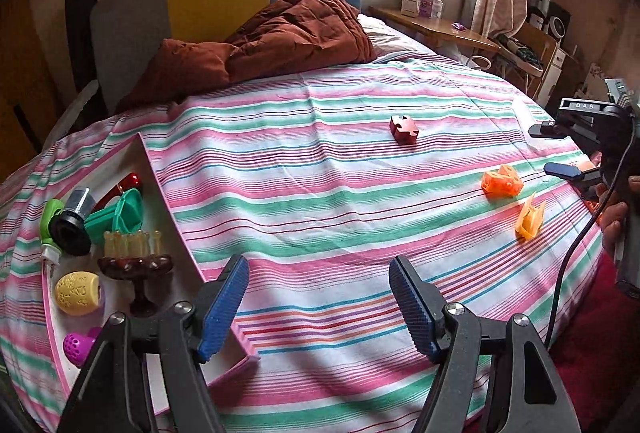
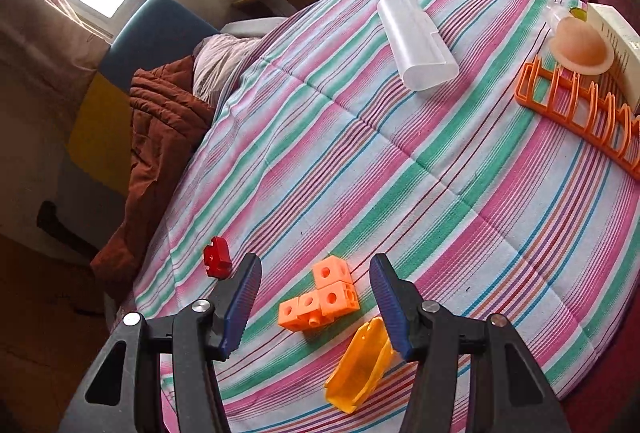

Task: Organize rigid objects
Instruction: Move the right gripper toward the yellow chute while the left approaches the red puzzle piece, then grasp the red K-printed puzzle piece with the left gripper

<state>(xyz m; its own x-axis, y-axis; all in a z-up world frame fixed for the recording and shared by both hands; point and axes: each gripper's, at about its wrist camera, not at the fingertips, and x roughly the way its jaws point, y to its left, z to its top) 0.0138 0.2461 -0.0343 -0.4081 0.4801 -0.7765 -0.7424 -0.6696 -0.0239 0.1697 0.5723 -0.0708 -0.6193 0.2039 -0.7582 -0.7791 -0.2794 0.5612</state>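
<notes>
Left gripper (image 1: 318, 307) spread, empty, low centre of frame beside white tray (image 1: 150, 169) at left, already collecting small parts. Right gripper (image 2: 316, 307) spread, empty, hovering over orange cube cluster (image 2: 320, 297), yellow clip (image 2: 360, 365) lower centre; likely lining up next pick. Red block (image 2: 216, 257) left, loose.

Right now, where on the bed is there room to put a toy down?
The widest bare patch is the striped sheet between the white tray and the red puzzle block. The tray is crowded, and so is the corner by the orange cubes and the yellow piece.
</notes>
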